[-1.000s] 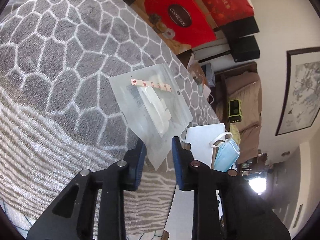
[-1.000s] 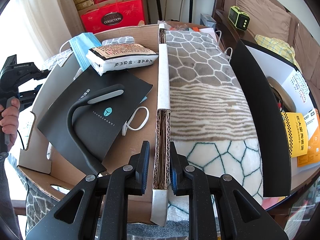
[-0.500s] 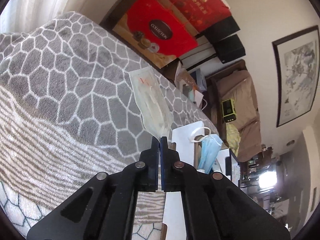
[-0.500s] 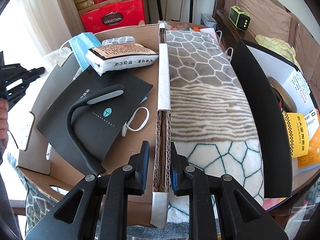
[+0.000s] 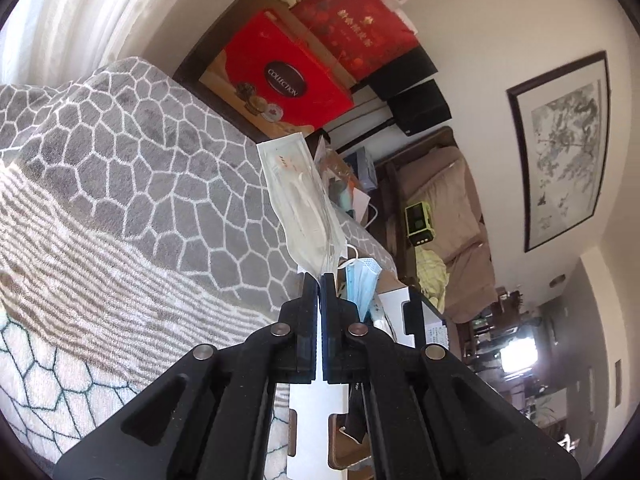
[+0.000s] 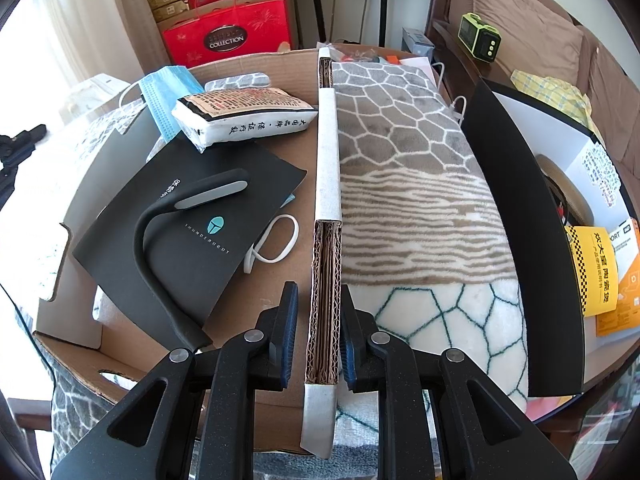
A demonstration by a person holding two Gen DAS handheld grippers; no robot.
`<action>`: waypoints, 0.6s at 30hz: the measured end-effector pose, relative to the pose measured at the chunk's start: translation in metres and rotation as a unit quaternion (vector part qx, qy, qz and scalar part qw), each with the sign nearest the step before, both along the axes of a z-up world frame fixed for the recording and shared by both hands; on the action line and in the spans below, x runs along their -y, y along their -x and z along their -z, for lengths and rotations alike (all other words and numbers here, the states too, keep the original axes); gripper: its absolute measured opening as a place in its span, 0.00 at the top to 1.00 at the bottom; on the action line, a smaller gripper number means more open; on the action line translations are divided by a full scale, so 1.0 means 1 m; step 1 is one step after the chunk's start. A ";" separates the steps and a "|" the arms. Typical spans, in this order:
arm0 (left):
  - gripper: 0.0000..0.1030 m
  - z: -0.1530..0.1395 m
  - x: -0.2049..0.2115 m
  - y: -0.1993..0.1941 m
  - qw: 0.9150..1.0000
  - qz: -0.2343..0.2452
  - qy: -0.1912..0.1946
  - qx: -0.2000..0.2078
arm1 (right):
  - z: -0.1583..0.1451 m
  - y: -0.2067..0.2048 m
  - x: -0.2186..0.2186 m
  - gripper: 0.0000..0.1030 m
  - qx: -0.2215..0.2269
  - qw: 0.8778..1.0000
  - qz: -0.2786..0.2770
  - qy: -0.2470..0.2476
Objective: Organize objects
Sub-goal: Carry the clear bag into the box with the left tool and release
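Observation:
My left gripper [image 5: 320,280] is shut on the corner of a clear plastic bag [image 5: 302,200] with a white item inside. It holds the bag up off the grey patterned blanket [image 5: 120,184]. My right gripper [image 6: 318,312] is closed around the upright side wall [image 6: 326,240] of a cardboard box [image 6: 256,68]. The box holds a black booklet [image 6: 192,232], a black flexible lamp [image 6: 160,232], a white packet [image 6: 244,114], a blue face mask [image 6: 164,96] and a white loop [image 6: 276,240].
Red gift boxes [image 5: 280,76] stand behind the blanket. A blue mask [image 5: 362,284] hangs over the box edge just past my left fingertips. A black-and-white carton [image 6: 532,216] stands to the right, with yellow packets [image 6: 592,272] inside. A brown sofa [image 6: 532,28] is behind.
My left gripper closed on the plastic bag's corner and lifted it off the blanket, so the bag now hangs upright. My right gripper has stayed on the cardboard wall.

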State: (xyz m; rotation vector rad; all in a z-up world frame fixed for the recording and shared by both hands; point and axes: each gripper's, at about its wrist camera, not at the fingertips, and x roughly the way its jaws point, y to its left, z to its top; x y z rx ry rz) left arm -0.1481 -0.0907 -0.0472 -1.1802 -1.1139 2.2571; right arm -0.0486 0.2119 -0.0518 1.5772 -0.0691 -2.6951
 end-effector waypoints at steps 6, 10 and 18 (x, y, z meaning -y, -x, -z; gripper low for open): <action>0.99 -0.015 -0.014 -0.010 0.999 0.030 0.003 -0.014 | -0.001 0.001 0.001 0.83 0.001 1.000 0.000 -0.002; 0.99 -0.030 -0.024 -0.020 0.998 0.045 0.003 -0.033 | -0.001 0.001 0.001 0.83 0.001 1.000 0.000 -0.002; 0.99 -0.049 -0.064 -0.036 0.990 0.131 -0.010 -0.052 | -0.001 0.002 0.001 0.83 0.001 1.000 0.000 -0.005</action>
